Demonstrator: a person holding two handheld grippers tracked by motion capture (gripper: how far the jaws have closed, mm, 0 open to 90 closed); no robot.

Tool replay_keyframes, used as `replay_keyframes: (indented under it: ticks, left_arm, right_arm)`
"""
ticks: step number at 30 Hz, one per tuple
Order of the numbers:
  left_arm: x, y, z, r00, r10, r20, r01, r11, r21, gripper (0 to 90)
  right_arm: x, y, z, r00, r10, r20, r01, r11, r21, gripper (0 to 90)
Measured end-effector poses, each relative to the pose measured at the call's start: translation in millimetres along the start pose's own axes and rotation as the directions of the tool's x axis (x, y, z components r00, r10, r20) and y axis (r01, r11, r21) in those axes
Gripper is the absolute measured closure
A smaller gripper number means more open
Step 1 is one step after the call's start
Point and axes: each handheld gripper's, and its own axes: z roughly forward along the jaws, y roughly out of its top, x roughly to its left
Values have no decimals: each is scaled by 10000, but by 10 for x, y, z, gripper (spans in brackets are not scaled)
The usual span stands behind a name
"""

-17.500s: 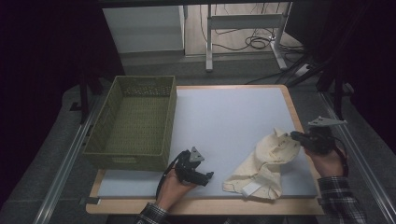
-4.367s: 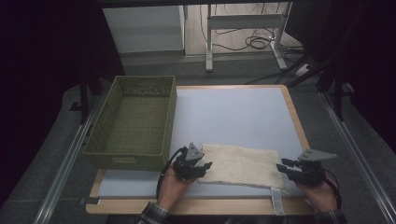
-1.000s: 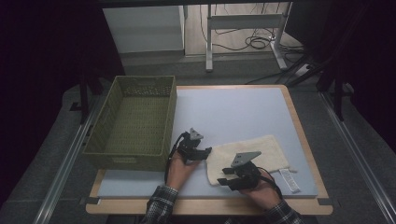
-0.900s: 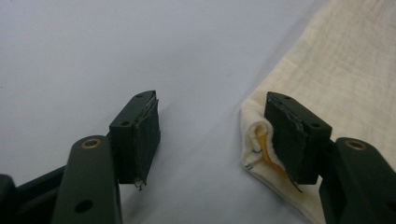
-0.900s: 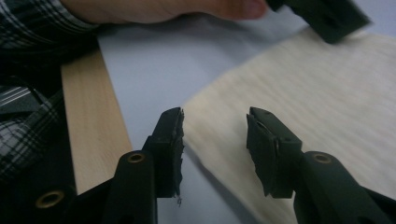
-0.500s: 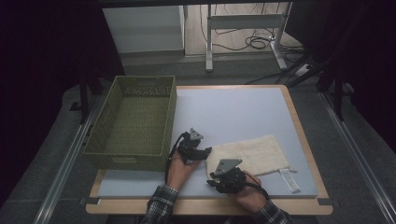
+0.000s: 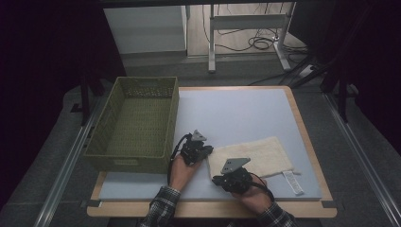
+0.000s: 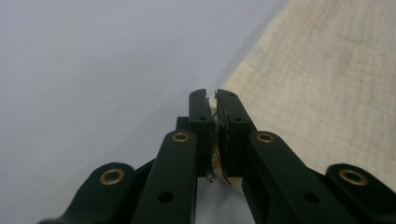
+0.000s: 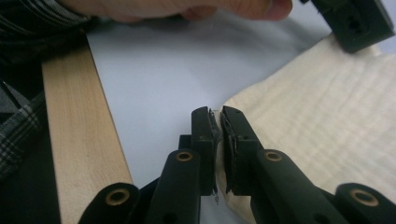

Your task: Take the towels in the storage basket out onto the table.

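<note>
High view: I see one cloth (image 7: 250,157) flat on the tabletop (image 7: 236,113), near my side, and one green basket (image 7: 135,124) to its left. My left gripper (image 7: 203,152) and right gripper (image 7: 226,180) sit at the cloth's left edge. A second ago the right one was further along the cloth.

Left gripper view: the jaws have just closed, pinching the cloth's corner.

Right gripper view: same here, so I think I can fold now.
</note>
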Motion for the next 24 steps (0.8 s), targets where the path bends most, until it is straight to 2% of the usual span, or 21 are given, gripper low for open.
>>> replay_keyframes:
  ticks: [5,9,16,24]
  left_arm:
    - [-45,115,-51,9998,211,-2,-211,9993,-314,854]
    - [-87,232,-51,9985,544,117,-541,9981,-286,851]
    - [-161,390,43,9957,860,330,-847,9957,-369,850]
    - [-287,621,230,9889,1319,684,-1279,9900,-590,846]
  right_arm:
    - [-32,23,-163,9999,67,121,-62,9990,-453,839]
    - [-87,3,-290,9994,245,230,-227,9971,-728,838]
    - [-216,-121,-484,9964,697,475,-637,9910,-1177,838]
    - [-379,-296,-701,9869,1292,969,-1141,9823,-1484,838]
